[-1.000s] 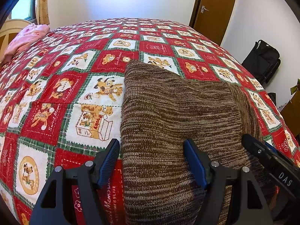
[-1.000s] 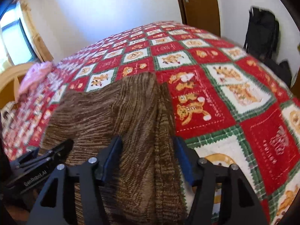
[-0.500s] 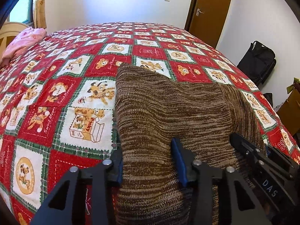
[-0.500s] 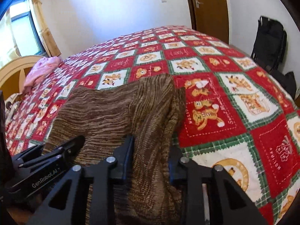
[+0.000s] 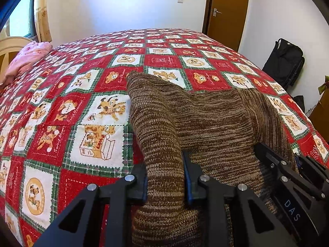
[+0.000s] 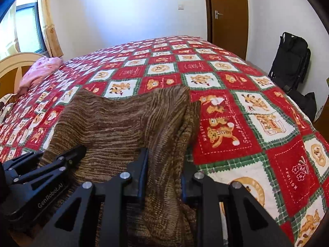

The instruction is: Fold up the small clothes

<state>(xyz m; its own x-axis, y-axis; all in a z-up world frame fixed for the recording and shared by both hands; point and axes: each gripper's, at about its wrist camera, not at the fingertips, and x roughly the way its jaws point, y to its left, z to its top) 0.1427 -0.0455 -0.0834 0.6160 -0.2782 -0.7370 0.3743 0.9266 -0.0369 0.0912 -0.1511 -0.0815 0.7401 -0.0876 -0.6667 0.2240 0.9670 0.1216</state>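
Now the left gripper [image 5: 165,177] and the right gripper [image 6: 164,175] are both closing on the brown knitted garment [image 5: 205,119] on the bed [image 5: 67,127].

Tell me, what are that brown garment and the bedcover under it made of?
Brown garment: looks like chunky knit yarn, matte; visible ribbed rows of mottled brown and tan. Bedcover: seems a soft printed cotton or terry, matte, slightly fuzzy; exact fibre unclear.
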